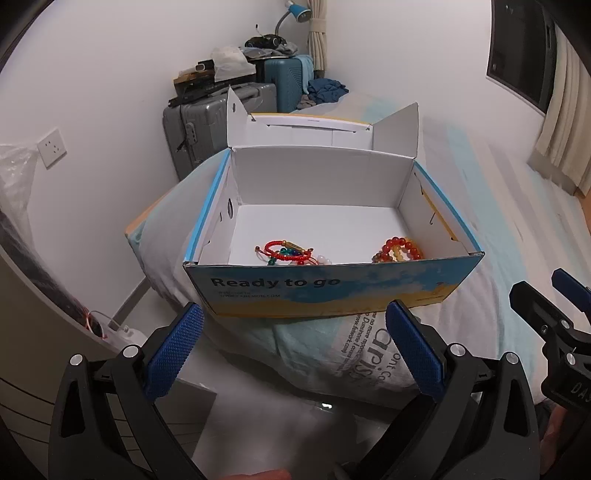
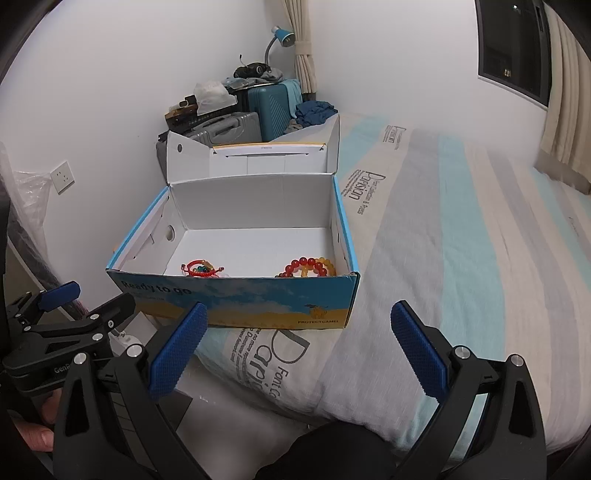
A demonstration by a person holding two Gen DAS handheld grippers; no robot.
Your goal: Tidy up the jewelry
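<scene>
Ahead of the left claw [image 1: 295, 325], the blue-and-yellow printed cardboard box [image 1: 325, 291] stands open-topped on the striped bed [image 2: 461, 229]; its near wall blocks a level approach, its raised white lid [image 1: 314, 129] closes off the far side. Right of the right claw [image 2: 299, 325], the mattress lies bare. Grey and teal suitcases [image 2: 255, 110] crowd the wall beyond.

Ahead of me: grey suitcase [image 1: 218, 122] against the wall; teal suitcase [image 2: 271, 110] beside it, clutter piled on top; blue desk lamp [image 1: 297, 11]; wall socket [image 2: 64, 177]; striped bed [image 2: 461, 236]; tied curtain [image 1: 317, 37].
</scene>
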